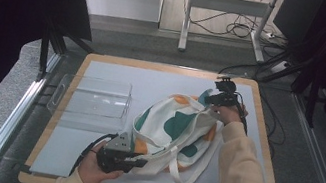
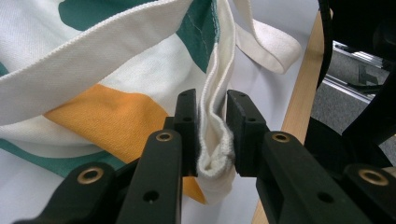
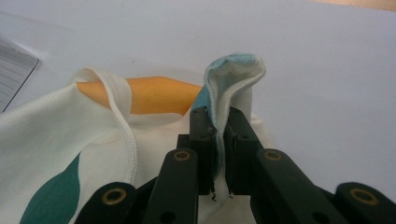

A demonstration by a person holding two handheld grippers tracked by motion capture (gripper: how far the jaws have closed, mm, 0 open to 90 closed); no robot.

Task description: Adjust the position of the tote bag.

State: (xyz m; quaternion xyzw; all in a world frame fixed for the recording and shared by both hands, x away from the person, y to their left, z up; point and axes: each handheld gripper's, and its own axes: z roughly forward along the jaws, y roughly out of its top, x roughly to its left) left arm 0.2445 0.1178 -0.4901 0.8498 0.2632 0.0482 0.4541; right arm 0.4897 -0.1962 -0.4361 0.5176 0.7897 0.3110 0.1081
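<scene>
Far left on the grey mat (image 1: 89,154): a clear plastic tray (image 1: 91,96), lying well apart from both grippers.

Near front edge, left of centre: left gripper (image 1: 141,161), held in the person's left hand (image 1: 94,168). In the left gripper view its jaws are clamped on a bunched, folded edge of cream cloth (image 2: 214,140), with the fabric squeezed between the two pads. A cream strap (image 2: 271,44) loops on the mat beyond.

Centre: cloth tote bag (image 1: 174,129), cream with green and orange patches, lying crumpled across the middle of the mat, its straps trailing toward the front edge.

Right, far side of the bag: right gripper (image 1: 210,100), held in the person's right hand (image 1: 229,114), cream sleeve (image 1: 241,181) behind it. Its jaws are closed on the bag's top corner; in the right gripper view a fold of white and light-blue cloth (image 3: 233,79) stands up out of the pinch.
</scene>
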